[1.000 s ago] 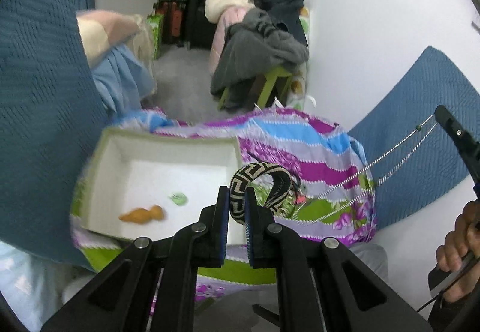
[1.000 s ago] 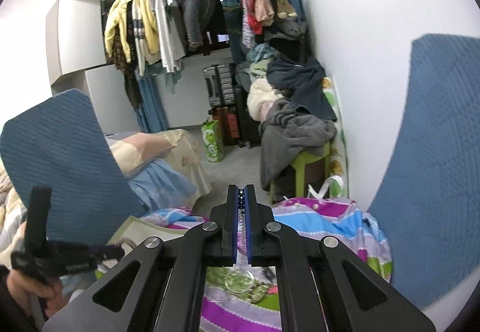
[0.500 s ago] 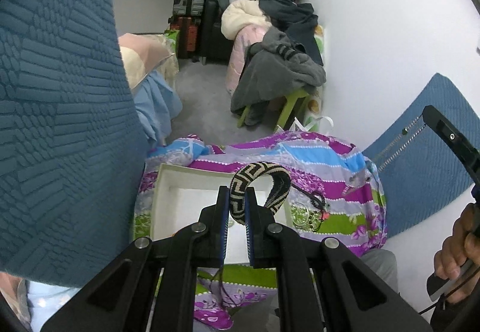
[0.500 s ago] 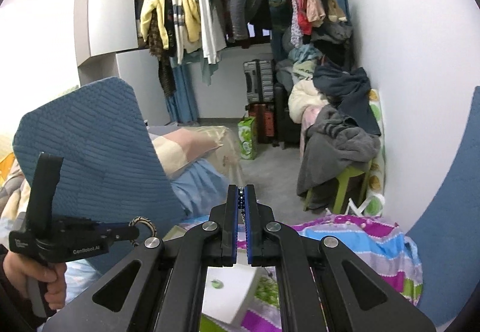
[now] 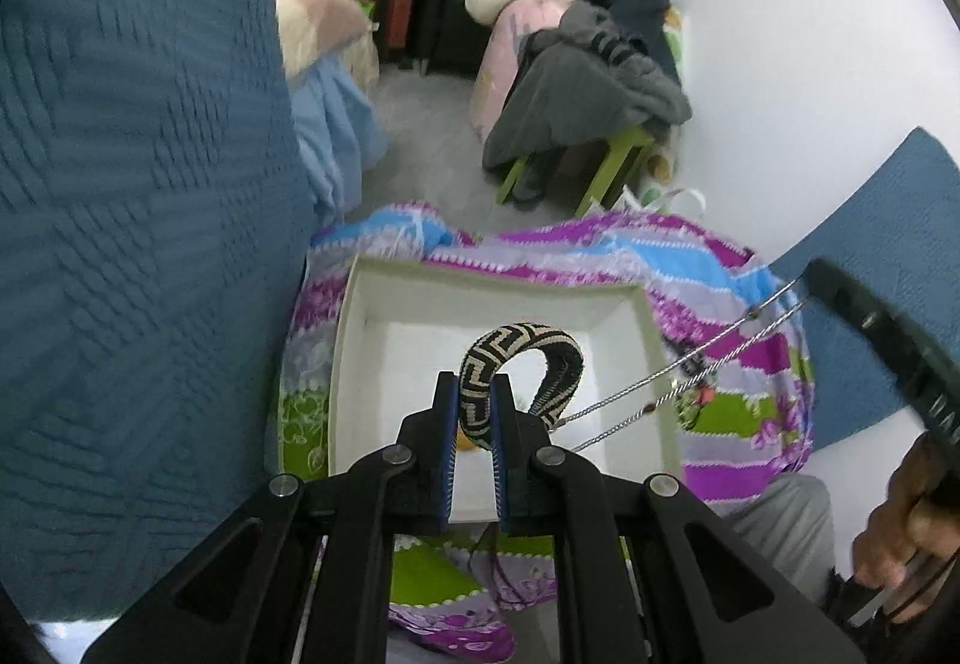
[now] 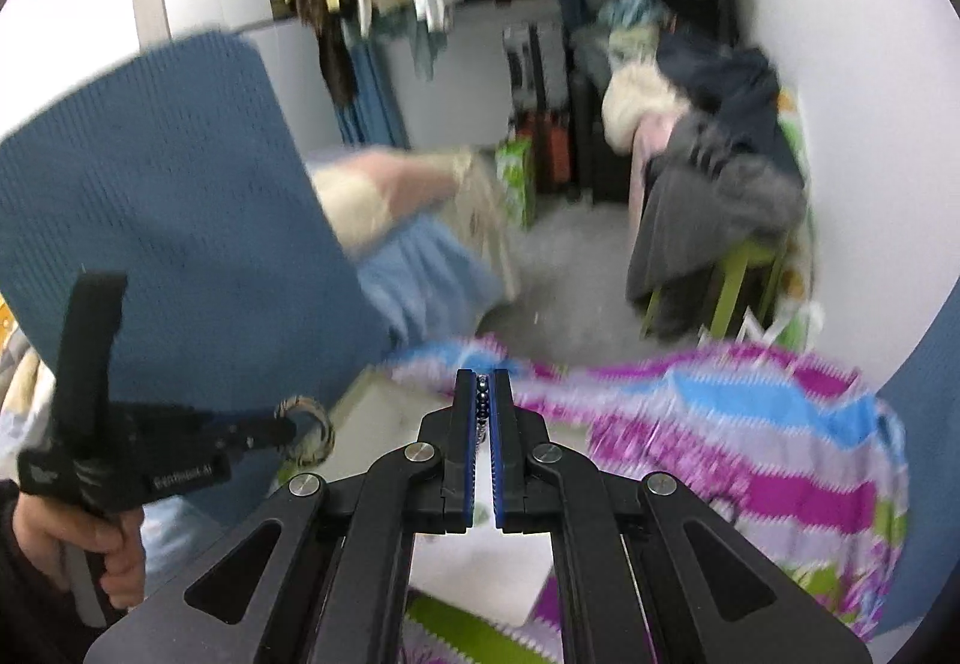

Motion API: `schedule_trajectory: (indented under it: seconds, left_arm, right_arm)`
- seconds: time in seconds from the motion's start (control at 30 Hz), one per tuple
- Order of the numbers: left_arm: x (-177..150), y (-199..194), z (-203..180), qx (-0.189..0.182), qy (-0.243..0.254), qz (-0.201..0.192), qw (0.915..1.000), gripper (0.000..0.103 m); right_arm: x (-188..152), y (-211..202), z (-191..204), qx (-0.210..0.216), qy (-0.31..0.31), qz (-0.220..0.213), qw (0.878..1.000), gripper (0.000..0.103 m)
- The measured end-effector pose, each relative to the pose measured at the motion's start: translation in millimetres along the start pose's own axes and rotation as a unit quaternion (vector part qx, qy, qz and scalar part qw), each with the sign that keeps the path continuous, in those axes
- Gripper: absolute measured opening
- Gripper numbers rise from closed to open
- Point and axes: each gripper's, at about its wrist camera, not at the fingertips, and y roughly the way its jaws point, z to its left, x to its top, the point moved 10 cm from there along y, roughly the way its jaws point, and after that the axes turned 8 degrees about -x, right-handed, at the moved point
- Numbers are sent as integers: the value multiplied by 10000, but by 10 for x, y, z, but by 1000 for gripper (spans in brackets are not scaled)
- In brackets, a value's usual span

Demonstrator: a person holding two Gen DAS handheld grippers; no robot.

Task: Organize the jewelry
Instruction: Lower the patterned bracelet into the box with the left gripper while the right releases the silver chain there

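Since the frame one second back, the left gripper [image 5: 474, 406] has shifted so that the white box [image 5: 492, 298], then off to its left, now sits directly beneath the fingertips. The right gripper [image 6: 482, 400] has tilted down; the striped cloth [image 6: 720, 424] fills more of its view, motion-blurred.

Left gripper: clamped on the woven bangle [image 5: 519, 358], a rigid arch of tightly knit beige-and-black key pattern, standing upright over the white box interior. A small orange item, mostly hidden, lies on the box floor just behind the fingertips.

Right gripper: closed on a strand of small dark round beads, the bead necklace [image 6: 481, 406]. From the left wrist view, two thin twisted silvery chain lines [image 5: 678, 376] run taut from the right gripper's tip across the right wall of the white box, ending just beside the bangle.

White box: square, shallow, matte card walls with a pale green rim, resting on the cloth, which is a crumpled weave in purple, blue, green and white bands.
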Motion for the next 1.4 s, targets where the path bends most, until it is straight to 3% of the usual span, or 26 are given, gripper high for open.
schedule_trajectory:
  seconds: [0.37,0.63,0.8,0.87,0.97,1.07,1.1,1.13,1.4]
  left_arm:
    - [-491,540,331,38,-108,634,9979,9]
    - [-613,680,420,62,-152,834,9964,10]
    - [-571,592,282,-52,-67,754,9971,11]
    - [-533,523,211,-32,-7,715,9974,11]
    - [-474,394,117,-21,27,640,9979,11]
    - [-402,217,6,-3,49,476,9989,33]
    - [-376,144,-31,21,63,379,9993,48]
    - [-351,69,-70,64,81,273,9996,56]
    - [-270,-448,-429,107,240,-178,9995,56]
  right_arm:
    - [-971,655,-10,-224,175,1033,9942,2]
    - [-1340,829,-137,-346,330,1493,9876,3]
    - [-1308,792,-163,-220,462,1538,9868,7]
    - [-1251,736,-155,-164,465,1490,9876,18]
    - [-1139,627,-139,-33,487,1362,9895,22]
    - [-999,463,-138,11,467,1178,9919,23]
    - [-955,411,-142,28,468,1118,9926,23]
    - [-886,321,-149,54,467,1025,9936,23]
    - [-530,-289,-234,-16,315,374,9988,24]
